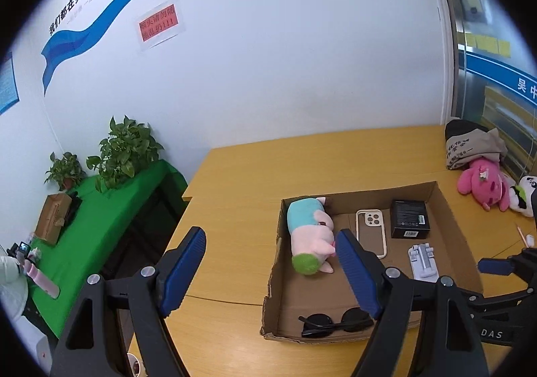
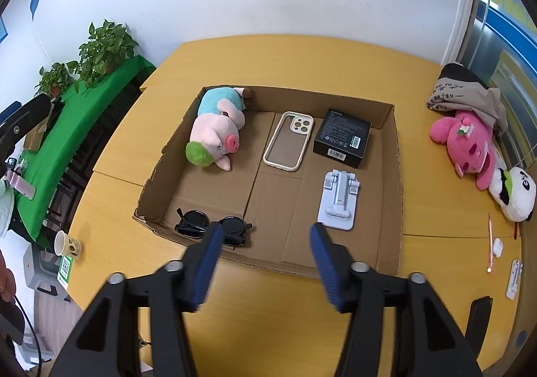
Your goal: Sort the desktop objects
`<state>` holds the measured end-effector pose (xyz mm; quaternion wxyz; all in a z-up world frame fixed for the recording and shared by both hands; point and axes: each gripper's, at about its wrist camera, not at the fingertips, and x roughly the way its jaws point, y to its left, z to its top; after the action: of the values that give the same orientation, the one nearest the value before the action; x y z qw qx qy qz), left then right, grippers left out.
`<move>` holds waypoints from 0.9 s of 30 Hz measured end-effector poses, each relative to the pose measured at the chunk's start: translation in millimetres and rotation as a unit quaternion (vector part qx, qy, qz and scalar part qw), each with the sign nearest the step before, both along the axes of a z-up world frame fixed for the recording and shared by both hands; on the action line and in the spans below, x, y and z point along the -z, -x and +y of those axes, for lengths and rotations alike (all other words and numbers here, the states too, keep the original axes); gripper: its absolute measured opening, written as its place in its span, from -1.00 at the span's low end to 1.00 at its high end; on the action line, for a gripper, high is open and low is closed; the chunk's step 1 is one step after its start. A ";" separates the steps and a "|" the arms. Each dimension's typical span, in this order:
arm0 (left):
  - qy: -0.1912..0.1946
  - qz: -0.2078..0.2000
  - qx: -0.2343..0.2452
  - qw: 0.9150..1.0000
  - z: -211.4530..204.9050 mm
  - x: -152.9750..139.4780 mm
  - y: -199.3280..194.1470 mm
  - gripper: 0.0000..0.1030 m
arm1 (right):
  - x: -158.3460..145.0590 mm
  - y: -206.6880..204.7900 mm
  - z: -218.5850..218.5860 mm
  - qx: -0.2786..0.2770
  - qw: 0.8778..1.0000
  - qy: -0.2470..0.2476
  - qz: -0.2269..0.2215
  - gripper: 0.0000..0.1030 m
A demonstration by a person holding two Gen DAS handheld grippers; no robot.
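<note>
A shallow cardboard box lies on the yellow table. In it are a pig plush, a phone case, a black box, a pale blue phone stand and black sunglasses. My right gripper is open and empty above the box's near edge. My left gripper is open and empty above the table at the box's left wall; the pig plush, the sunglasses and the right gripper show there too.
A pink plush, a panda plush and a grey bag lie at the table's right. A pen, an earbud case and a paper cup sit near the table's edges. A green-covered bench with plants stands left.
</note>
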<state>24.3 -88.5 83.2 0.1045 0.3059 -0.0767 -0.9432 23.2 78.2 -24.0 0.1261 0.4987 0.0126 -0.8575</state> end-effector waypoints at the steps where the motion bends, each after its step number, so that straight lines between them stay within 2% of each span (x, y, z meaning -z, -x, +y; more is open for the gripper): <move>1: -0.002 -0.005 0.002 1.000 -0.2 1.4 0.5 0.54 | 0.4 0.1 -1.2 -0.002 1.000 0.000 0.000 0.52; 6: -0.033 -0.042 0.013 0.998 -5.7 11.0 7.3 0.54 | 3.3 1.1 -6.4 -0.008 1.000 -0.007 -0.001 0.57; 14: -0.035 -0.088 0.025 0.995 -7.1 33.1 10.3 0.54 | 13.3 6.4 -4.0 0.005 1.000 -0.011 -0.012 0.63; 17: -0.058 -0.102 0.031 0.993 -9.9 40.5 11.9 0.54 | 17.3 6.7 -5.5 0.001 1.000 -0.012 -0.015 0.69; 22: -0.062 -0.108 0.033 0.992 -10.9 42.5 17.2 0.54 | 21.5 10.1 -4.0 0.003 1.000 -0.013 -0.022 0.70; 27: -0.088 -0.113 0.033 0.989 -18.4 43.1 27.9 0.54 | 22.6 16.0 -1.3 0.004 1.000 -0.012 -0.021 0.71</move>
<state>-3.6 -106.9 40.1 0.0368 0.4155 -0.0144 -0.9087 7.2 76.9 -46.6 0.1167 0.5181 0.0185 -0.8471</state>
